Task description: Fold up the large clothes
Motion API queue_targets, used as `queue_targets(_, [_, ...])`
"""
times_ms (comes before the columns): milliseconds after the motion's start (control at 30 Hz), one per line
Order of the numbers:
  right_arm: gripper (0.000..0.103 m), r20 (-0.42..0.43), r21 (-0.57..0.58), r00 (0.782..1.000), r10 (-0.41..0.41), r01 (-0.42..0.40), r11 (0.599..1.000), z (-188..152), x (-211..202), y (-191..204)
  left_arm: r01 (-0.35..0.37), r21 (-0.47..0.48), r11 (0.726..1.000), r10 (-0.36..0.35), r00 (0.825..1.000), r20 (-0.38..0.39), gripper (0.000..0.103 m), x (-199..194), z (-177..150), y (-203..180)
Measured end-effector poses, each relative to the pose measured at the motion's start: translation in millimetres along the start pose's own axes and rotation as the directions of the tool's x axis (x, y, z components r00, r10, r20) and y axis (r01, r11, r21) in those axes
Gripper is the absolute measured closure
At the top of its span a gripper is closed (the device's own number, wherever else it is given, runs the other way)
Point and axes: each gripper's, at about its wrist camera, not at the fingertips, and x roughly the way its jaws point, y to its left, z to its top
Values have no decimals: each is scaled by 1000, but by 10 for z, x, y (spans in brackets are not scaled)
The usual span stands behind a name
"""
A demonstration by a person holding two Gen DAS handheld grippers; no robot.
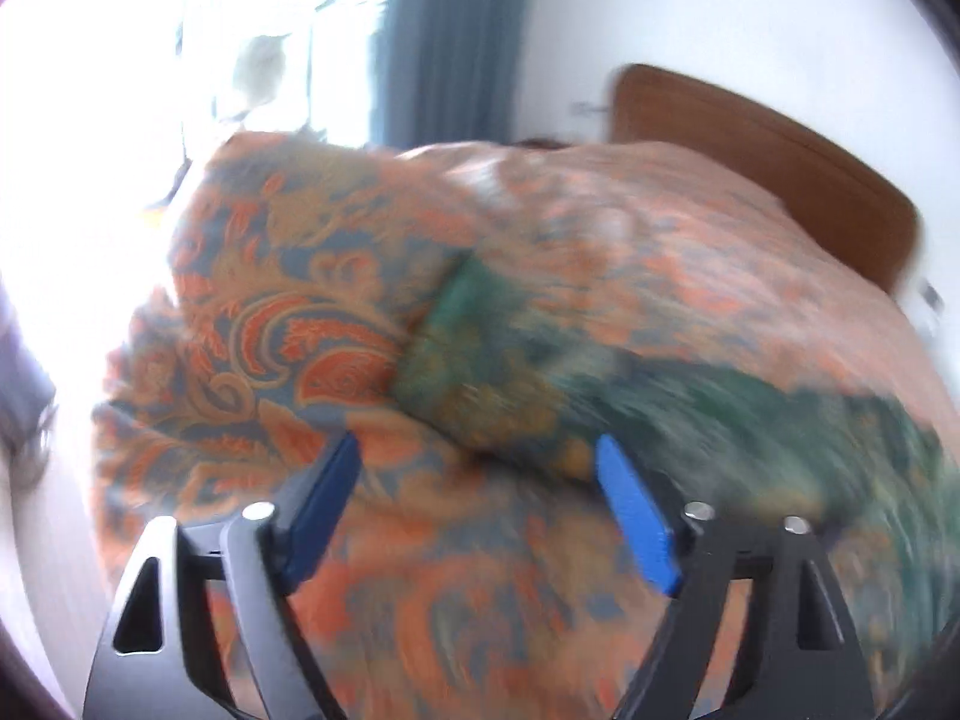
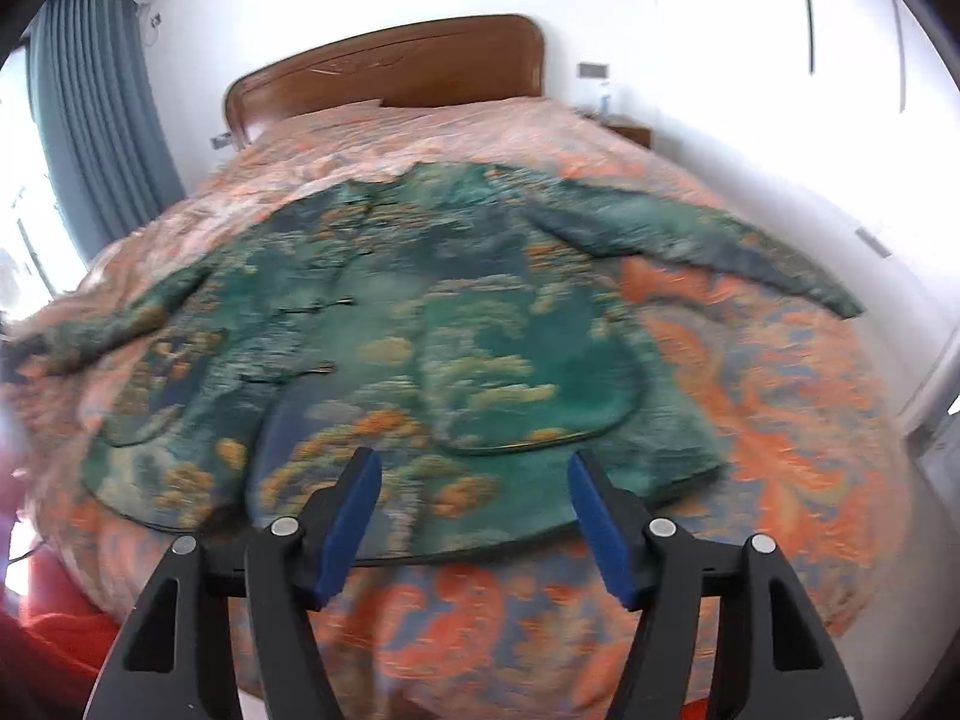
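Both grippers gape empty over the blurred green jacket (image 2: 384, 324).
Left gripper (image 1: 480, 468) sees one sleeve (image 1: 468, 348) ahead; right gripper (image 2: 474, 480) sees it whole.

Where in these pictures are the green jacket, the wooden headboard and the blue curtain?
green jacket (image 2: 480, 324): right wrist view, middle of its front.
wooden headboard (image 2: 390, 69): right wrist view, centre of the panel.
blue curtain (image 1: 444, 42): left wrist view, its hanging folds.

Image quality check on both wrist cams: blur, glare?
Left wrist: window blown out, green jacket motion-smeared on the right, bedspread sharper on the left. Right wrist: even light, mild blur on the jacket, strong fisheye bowing of the bed.
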Motion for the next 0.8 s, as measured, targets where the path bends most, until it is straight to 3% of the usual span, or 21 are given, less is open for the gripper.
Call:
queue_targets(33, [37, 3, -10, 1000, -23, 23, 1000, 13, 3, -17, 17, 44, 999, -18, 1000, 7, 6, -130, -49, -104])
queue_targets(100, [36, 22, -28, 997, -74, 75, 997, 80, -1, -90, 48, 145, 988, -52, 998, 23, 3, -392, -184, -337])
queue_targets(200, [24, 61, -9, 991, -116, 116, 993, 237, -47, -249, 70, 336, 939, -77, 997, 6, 1, -824, -482, -737])
queue_targets(267, [23, 86, 12, 987, -138, 137, 990, 326, -87, -353, 107, 423, 900, -99, 994, -41, 1, -1038, -685, -989])
queue_targets(367, [21, 103, 46, 981, -162, 158, 986, 408, -127, -505, 249, 419, 873, -207, 968, -144, 1, -1258, -913, -1233])
queue_targets(433, [19, 91, 57, 976, -199, 195, 979, 412, -114, -587, 362, 386, 848, -294, 929, -225, 1, -1335, -1037, -1369])
queue_targets(500, [19, 109, 45, 980, -169, 165, 985, 353, -119, -695, 467, 388, 795, -373, 880, -294, 1, -1414, -1152, -1521])
queue_targets(533, [19, 121, 58, 981, -149, 143, 988, 330, -130, -757, 486, 396, 779, -386, 870, -308, 1, -1480, -1205, -1576])
queue_targets(667, [19, 227, 149, 971, -74, 41, 988, 348, -274, -1171, 506, 423, 751, -424, 862, -278, 1, -1713, -1268, -1673])
queue_targets(733, [13, 282, 133, 958, -62, 26, 991, 448, -312, -1358, 511, 402, 759, -441, 859, -260, 1, -1768, -1237, -1637])
queue_targets(800, [8, 243, 116, 970, 21, -51, 992, 559, -183, -1556, 499, 373, 782, -439, 866, -238, 1, -1781, -1215, -1580])
